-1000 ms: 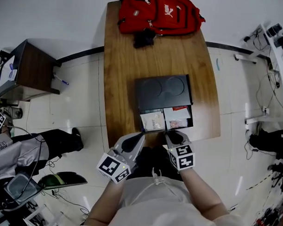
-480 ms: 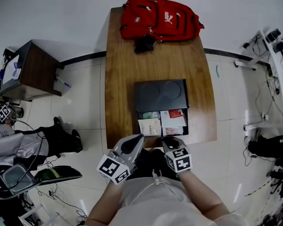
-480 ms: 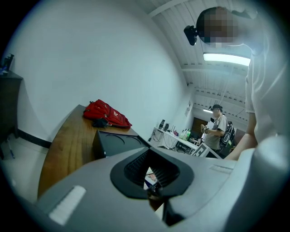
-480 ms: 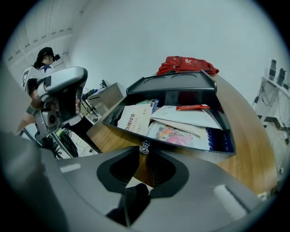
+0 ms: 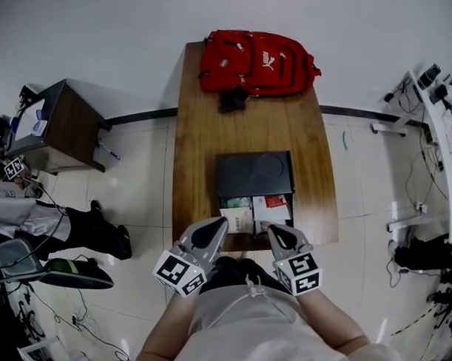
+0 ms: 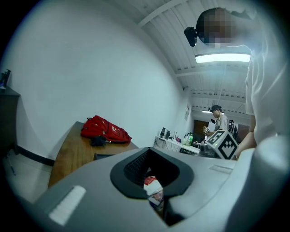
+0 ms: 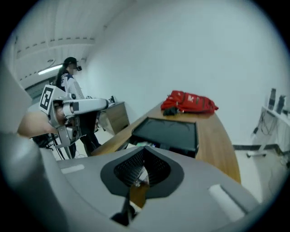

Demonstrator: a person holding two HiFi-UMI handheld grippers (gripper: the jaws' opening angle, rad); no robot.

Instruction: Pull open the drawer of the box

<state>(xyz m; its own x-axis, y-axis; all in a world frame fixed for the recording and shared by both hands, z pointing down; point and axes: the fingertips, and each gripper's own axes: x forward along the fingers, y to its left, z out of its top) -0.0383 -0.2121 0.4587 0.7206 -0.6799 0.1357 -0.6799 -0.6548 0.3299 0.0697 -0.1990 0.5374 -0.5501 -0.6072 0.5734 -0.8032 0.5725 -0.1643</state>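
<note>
The black box [image 5: 254, 173] sits on the wooden desk [image 5: 198, 138], toward the near end and slightly right of the middle. Its drawer [image 5: 291, 214] is pulled out toward the near edge of the desk. Inside lie packets, a pale one [image 5: 236, 213] on the left and a red-topped one [image 5: 275, 204] on the right. The lid of the box is flat, with two faint rings on it.

The left gripper [image 5: 221, 223] is just beside the drawer's near left corner, and its fingers are closed together. In the left gripper view only a thin seam runs between them. A bit of the red and white packet shows through the dark hollow above that seam.

The right gripper [image 5: 272, 229] has its tip right at the drawer's near edge, right of the middle. Its fingers are also together. In the right gripper view the hollow between them shows a strip of brown wood and a small pale bit, too small to identify. Each gripper carries its marker cube on the near side, close to the person's body.

A red backpack [image 5: 256, 62] lies at the far end of the desk, with a small black item [image 5: 232, 100] touching its near side. On the floor to the left stands a dark cabinet [image 5: 65, 126], well apart from the desk.
</note>
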